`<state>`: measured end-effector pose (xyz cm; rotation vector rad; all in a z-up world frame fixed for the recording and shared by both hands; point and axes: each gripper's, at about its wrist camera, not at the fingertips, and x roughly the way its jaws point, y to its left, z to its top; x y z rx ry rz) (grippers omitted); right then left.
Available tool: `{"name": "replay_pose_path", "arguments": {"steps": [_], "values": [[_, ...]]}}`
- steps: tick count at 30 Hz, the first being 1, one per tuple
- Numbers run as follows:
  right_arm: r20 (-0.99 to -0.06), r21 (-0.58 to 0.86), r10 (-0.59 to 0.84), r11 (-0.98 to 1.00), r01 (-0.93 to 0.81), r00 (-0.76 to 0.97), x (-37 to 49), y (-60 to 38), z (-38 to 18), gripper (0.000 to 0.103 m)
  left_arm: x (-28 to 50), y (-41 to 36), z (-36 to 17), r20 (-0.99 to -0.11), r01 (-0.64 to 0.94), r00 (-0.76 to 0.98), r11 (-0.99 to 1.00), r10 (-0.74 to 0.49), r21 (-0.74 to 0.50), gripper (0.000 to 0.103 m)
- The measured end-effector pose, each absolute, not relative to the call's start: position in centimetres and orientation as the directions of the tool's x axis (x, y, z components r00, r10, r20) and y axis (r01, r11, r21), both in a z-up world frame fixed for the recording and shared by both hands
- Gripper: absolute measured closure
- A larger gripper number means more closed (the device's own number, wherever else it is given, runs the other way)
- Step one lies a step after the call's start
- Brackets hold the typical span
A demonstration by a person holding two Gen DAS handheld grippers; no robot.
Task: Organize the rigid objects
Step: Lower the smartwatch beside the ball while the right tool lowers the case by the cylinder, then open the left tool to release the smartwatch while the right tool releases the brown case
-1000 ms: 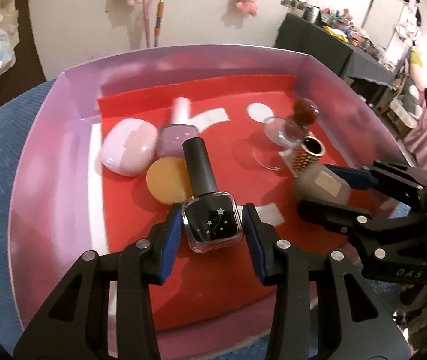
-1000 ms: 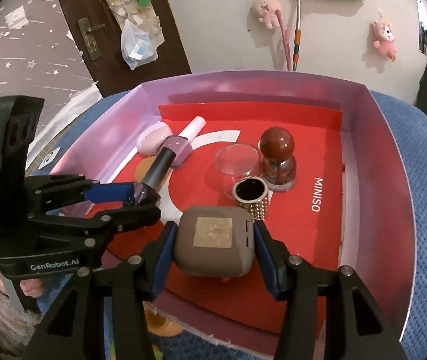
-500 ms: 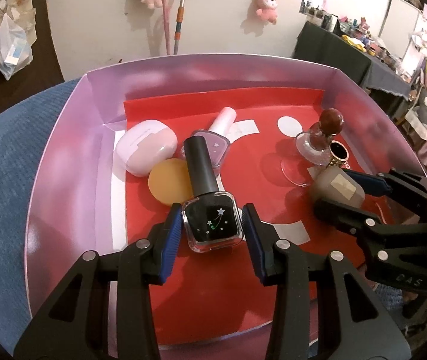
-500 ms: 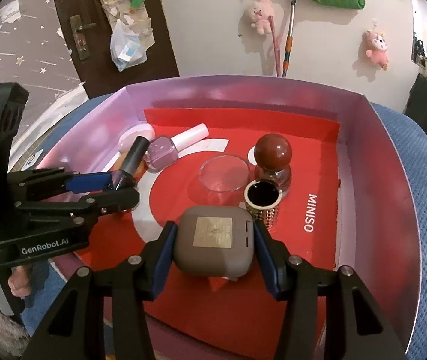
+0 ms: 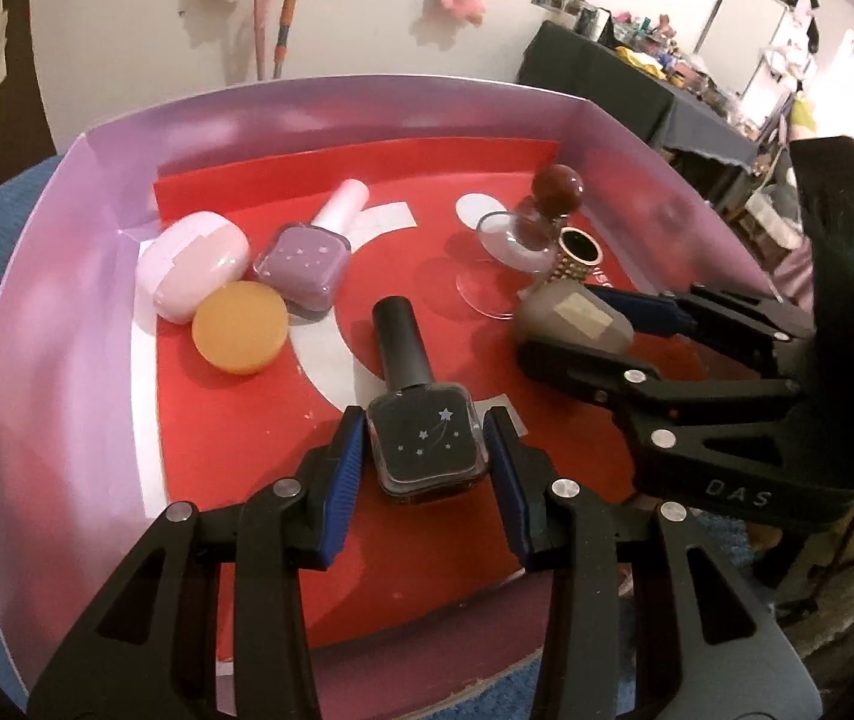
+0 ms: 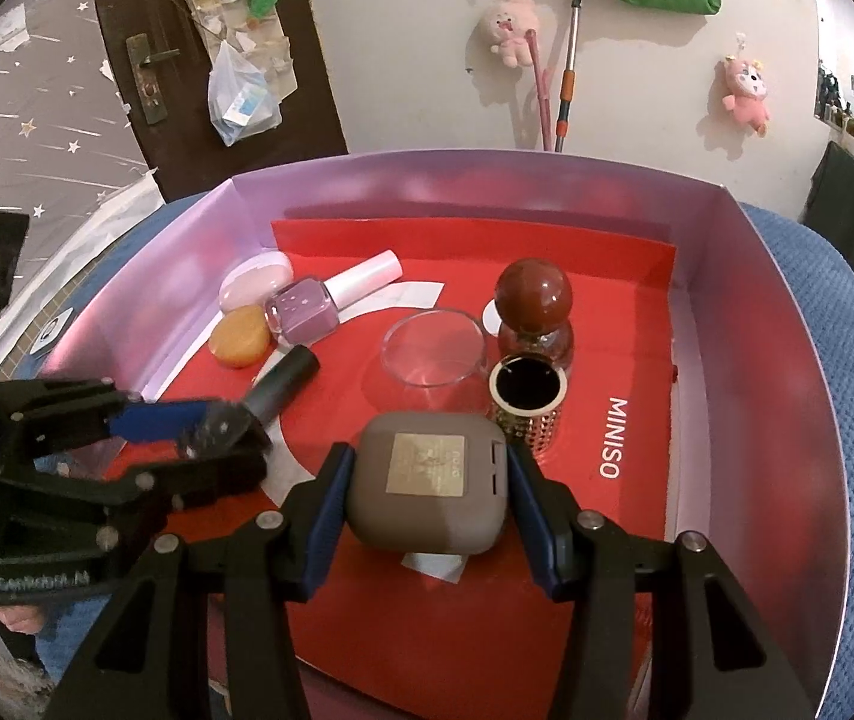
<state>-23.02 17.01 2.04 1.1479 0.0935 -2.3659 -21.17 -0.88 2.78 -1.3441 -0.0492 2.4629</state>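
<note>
1. Clearly, the left claw (image 5: 424, 456) was clamped on the black nail polish bottle (image 5: 421, 438), held above the red floor of the purple box (image 5: 55, 312).
2. Nearby, the right claw (image 6: 427, 486) was clamped on the grey case (image 6: 430, 483), just beside the gold studded tube (image 6: 526, 405).

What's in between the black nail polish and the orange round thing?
Nothing: only bare red liner with a white curved print lies between the black nail polish and the orange disc, seen in the left wrist view.
</note>
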Motion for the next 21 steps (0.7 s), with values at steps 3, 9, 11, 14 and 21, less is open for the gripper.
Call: {"name": "replay_pose_path", "arguments": {"steps": [3, 9, 11, 14, 21], "values": [[-0.752, 0.153, -0.41, -0.871, 0.468, -0.517, -23.0, 17.0, 2.0, 0.049, -21.8, -1.5, 2.7, -0.814, -0.236, -0.514, -0.957, 0.272, -0.171, 0.066], [-0.752, 0.15, -0.408, -0.871, 0.468, -0.517, -23.1, 17.1, 2.0, 0.049, -22.7, -2.4, 2.6, -0.815, -0.165, -0.548, -0.98, 0.186, -0.113, 0.069], [-0.752, 0.149, -0.406, -0.872, 0.467, -0.519, -23.1, 17.2, 2.0, 0.049, -22.8, -2.8, 2.5, -0.813, -0.151, -0.552, -0.981, 0.186, -0.121, 0.069], [-0.751, 0.145, -0.401, -0.875, 0.462, -0.524, -23.2, 17.2, 1.9, 0.049, -22.9, -2.9, 2.5, -0.813, -0.141, -0.555, -0.983, 0.176, -0.117, 0.069], [-0.752, 0.135, -0.391, -0.879, 0.458, -0.53, -23.5, 17.2, 1.9, 0.049, -22.7, -2.4, 2.5, -0.814, -0.143, -0.561, -0.986, 0.148, -0.081, 0.069]]}}
